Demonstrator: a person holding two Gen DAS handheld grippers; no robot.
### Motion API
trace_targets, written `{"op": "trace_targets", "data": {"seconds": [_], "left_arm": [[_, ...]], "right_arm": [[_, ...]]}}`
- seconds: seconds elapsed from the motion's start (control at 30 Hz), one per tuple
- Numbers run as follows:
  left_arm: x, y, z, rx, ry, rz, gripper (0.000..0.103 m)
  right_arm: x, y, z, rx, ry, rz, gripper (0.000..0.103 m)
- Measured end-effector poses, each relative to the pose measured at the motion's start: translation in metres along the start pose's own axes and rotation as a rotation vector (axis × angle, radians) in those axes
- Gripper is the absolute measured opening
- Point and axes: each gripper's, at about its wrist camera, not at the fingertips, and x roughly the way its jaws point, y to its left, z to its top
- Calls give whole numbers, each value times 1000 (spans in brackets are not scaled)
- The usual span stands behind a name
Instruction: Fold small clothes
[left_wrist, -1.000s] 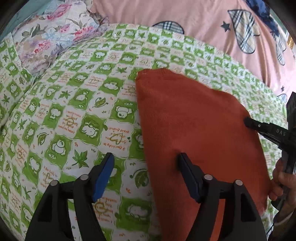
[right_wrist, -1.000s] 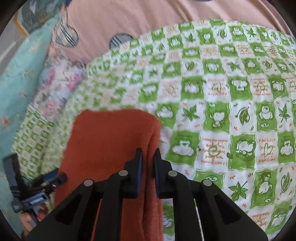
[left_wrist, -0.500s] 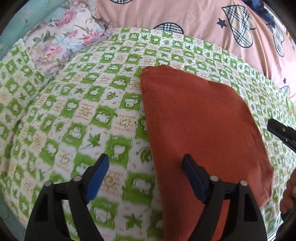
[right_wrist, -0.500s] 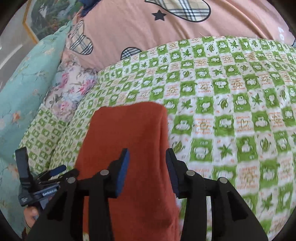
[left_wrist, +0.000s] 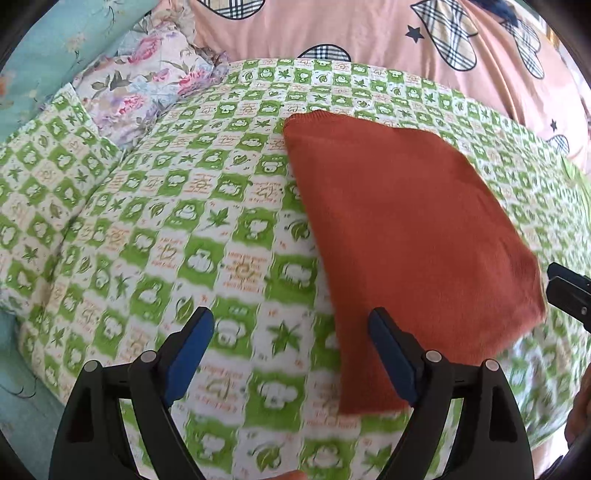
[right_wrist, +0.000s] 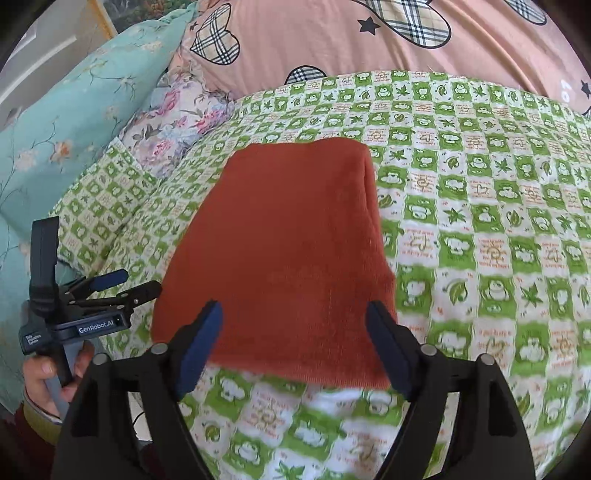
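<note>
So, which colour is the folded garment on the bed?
Rust orange garment, plain; right wrist view shows it best.

"GenRobot.AI" in white on left gripper (right_wrist: 110, 286) body, 8 o'clock in right wrist view; bedsheet (right_wrist: 480, 221) lettering unreadable.

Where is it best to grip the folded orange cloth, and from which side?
Probably the near right corner of the folded orange cloth, coming in low from the right edge with the right hand-held gripper, whose jaws are opening. That edge looks layered and slightly raised off the green checked sheet.
</note>
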Motion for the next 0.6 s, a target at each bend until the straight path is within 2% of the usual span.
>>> {"op": "trace_targets", "data": {"seconds": [0.3, 0.6], "left_arm": [[-11, -13, -27, 82, 8, 53, 88], [-24, -25, -46, 150, 1, 58, 88]], "right_arm": [[-13, 7, -36, -50, 27, -13, 99], [-16, 6, -62, -58, 64, -22, 101]]}}
